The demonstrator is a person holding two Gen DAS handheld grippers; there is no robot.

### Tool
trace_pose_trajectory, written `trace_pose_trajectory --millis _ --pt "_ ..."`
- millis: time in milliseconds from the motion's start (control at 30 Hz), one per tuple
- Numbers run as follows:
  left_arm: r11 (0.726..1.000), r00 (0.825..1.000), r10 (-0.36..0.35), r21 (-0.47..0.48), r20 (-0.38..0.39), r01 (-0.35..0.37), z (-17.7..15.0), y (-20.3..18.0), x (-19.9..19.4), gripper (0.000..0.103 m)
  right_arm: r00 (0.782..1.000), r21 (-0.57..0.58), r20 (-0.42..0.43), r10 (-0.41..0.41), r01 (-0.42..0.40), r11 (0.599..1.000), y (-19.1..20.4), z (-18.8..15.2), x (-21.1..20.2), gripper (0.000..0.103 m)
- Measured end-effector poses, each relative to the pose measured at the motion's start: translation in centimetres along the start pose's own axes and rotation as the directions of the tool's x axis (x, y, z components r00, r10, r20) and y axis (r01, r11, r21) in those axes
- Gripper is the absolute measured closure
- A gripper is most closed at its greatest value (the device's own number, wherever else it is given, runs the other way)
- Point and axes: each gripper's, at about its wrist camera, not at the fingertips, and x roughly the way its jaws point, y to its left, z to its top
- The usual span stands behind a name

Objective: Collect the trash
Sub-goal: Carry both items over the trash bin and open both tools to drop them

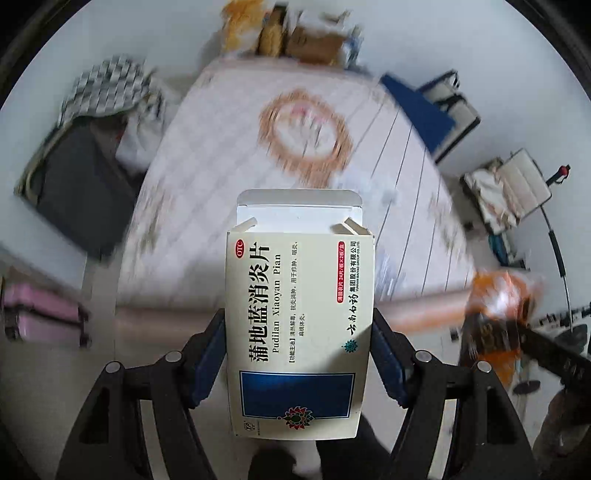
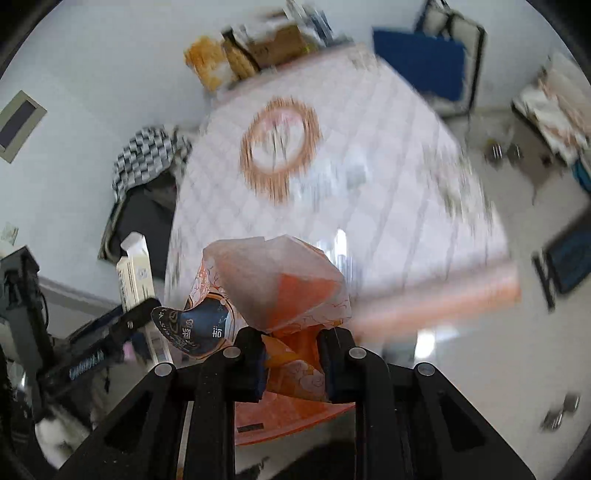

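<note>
My left gripper [image 1: 299, 354] is shut on an empty cream medicine box [image 1: 299, 317] with a blue panel and Chinese print, its top flap open, held up above the bed's foot. The box also shows edge-on in the right wrist view [image 2: 135, 275], at the left. My right gripper [image 2: 291, 363] is shut on a crumpled orange snack wrapper [image 2: 280, 280] with a dark blue label. The wrapper shows blurred at the right in the left wrist view [image 1: 498, 295].
A bed with a white quilted mattress [image 1: 229, 155] and a round orange motif lies ahead. A dark open suitcase [image 1: 77, 184] with checked cloth stands left of it, a pink suitcase [image 1: 40, 314] nearer. Boxes and bags [image 1: 295, 33] pile at the bed's head. A blue folder [image 1: 421, 110] stands right.
</note>
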Motion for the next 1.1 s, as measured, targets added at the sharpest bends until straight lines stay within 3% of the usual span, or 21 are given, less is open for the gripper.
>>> trace_pose_trajectory --millis 167,267,367,467,633,733,833,867,900,933,1000,1067,1100 --pt "0.998 0.985 0.01 -0.064 -0.173 -0.021 -8.2 4.2 3.6 0.033 0.978 0.065 -0.208 -0.012 0.026 0.998 -1.8 -11.6 3.8 0.08" --pt "0.993 0.967 -0.006 -0.113 -0.254 -0.024 -12.5 5.8 8.4 0.033 0.948 0.077 -0.313 -0.048 0.075 0.994 -4.0 -17.0 9.1 0.08" --pt "0.986 0.951 -0.072 -0.163 -0.302 0.023 -15.5 6.6 14.6 0.033 0.923 0.071 -0.374 -0.093 0.129 0.989 -6.8 -20.8 15.8 0.08" --pt "0.973 0.936 -0.113 -0.226 -0.332 0.037 -17.9 7.8 22.6 0.033 0.912 0.12 -0.401 -0.088 0.147 0.982 -10.0 -23.5 22.5 0.079" --pt "0.945 0.908 -0.176 -0.325 -0.38 0.047 -20.4 10.2 37.1 0.033 0.921 0.202 -0.383 -0.074 0.162 0.966 -16.0 -27.2 35.5 0.079" --pt "0.946 0.898 -0.189 -0.319 -0.398 0.059 -20.7 10.4 42.6 0.032 0.925 0.245 -0.376 -0.057 0.158 0.956 -18.9 -29.2 42.4 0.079" --pt "0.963 0.888 -0.158 -0.264 -0.431 0.043 -20.4 10.0 47.0 0.028 0.92 0.269 -0.39 -0.026 0.141 0.953 -20.1 -29.4 47.3 0.077" --pt "0.967 0.884 -0.149 -0.251 -0.443 0.037 -20.3 9.9 47.7 0.023 0.917 0.273 -0.398 -0.019 0.138 0.952 -20.4 -30.1 48.5 0.073" --pt "0.969 0.878 -0.149 -0.244 -0.455 0.038 -20.2 9.8 48.5 0.011 0.914 0.27 -0.406 -0.022 0.143 0.952 -21.0 -30.2 49.4 0.067" --pt "0.969 0.875 -0.15 -0.242 -0.46 0.039 -20.3 9.8 48.7 0.008 0.914 0.271 -0.406 -0.019 0.14 0.952 -21.3 -30.5 50.1 0.055" --pt "0.966 0.876 -0.165 -0.255 -0.453 0.051 -19.6 9.7 48.7 0.008 0.917 0.279 -0.4 -0.006 0.128 0.952 -21.6 -30.7 50.6 0.045" --pt "0.966 0.883 -0.159 -0.252 -0.442 0.047 -19.7 9.9 47.8 0.008 0.923 0.291 -0.385 0.018 0.103 0.951 -21.6 -30.8 50.2 0.024" --pt "0.967 0.888 -0.154 -0.252 -0.433 0.044 -19.9 10.0 47.4 0.008 0.926 0.277 -0.379 0.003 0.11 0.955 -21.5 -30.8 49.8 0.021"
